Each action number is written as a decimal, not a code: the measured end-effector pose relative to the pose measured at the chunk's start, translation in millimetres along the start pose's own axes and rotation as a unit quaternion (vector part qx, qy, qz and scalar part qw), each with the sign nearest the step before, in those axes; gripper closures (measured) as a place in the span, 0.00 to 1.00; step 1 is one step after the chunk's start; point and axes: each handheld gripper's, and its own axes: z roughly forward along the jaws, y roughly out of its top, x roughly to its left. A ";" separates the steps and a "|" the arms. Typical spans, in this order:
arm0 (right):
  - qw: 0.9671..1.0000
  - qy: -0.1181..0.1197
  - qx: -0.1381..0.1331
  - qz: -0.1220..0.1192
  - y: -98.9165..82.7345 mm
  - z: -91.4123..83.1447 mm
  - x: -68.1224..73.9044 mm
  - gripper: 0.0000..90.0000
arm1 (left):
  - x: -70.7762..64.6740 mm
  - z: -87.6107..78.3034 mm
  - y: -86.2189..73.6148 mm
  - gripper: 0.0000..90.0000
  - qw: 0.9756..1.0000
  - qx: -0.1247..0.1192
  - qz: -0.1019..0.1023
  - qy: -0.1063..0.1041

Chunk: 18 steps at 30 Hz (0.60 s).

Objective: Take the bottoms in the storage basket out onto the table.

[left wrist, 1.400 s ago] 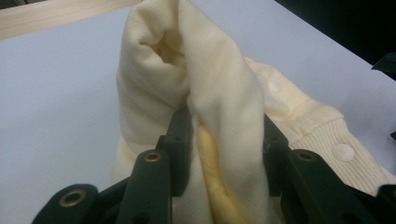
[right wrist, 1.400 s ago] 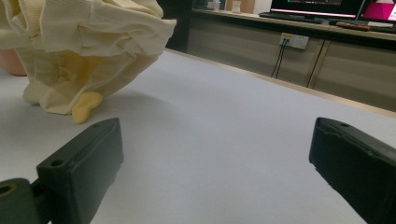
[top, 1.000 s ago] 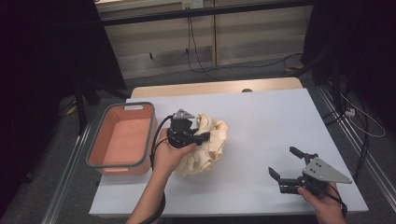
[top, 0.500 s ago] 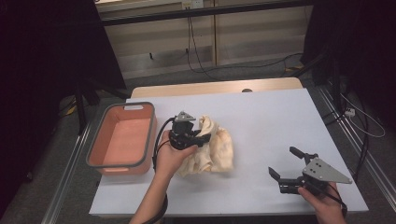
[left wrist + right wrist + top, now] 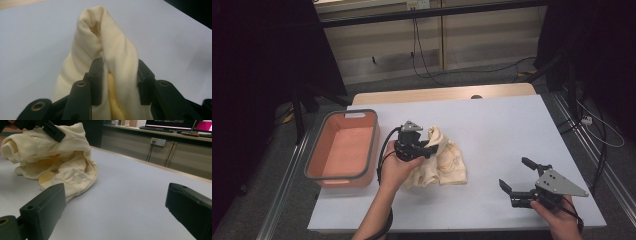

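My left fingers (image 5: 117, 82) pinch a fold of the cream garment (image 5: 439, 162), lifted at the bench's (image 5: 512, 130) middle beside the pink bin (image 5: 343, 150). My right fingers (image 5: 521, 176) rest spread near the front right corner. I judge the garment gripped but not yet moved into the bin.

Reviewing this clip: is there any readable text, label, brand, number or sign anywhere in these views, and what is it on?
No legible text in these views.
Cream-yellow baby garment: a faint printed outline on the front, no letters readable.
Salmon-pink plastic basin: no label visible.
Monitors on the far counter: lit screens, contents too small and blurred to read.
White wall socket: no marking readable.
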 end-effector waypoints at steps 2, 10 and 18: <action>1.000 0.000 0.001 0.000 -0.1 -0.1 0.0 0.03 | 0.3 1.2 -0.8 0.71 1.000 0.002 0.001 0.001; 1.000 0.000 0.001 0.000 -0.1 0.1 -0.2 0.03 | 1.8 4.1 -3.0 0.71 1.000 -0.006 -0.005 -0.007; 1.000 0.000 0.001 -0.001 -0.1 0.5 -0.1 0.03 | 4.2 1.4 -3.0 0.71 1.000 -0.009 -0.010 -0.005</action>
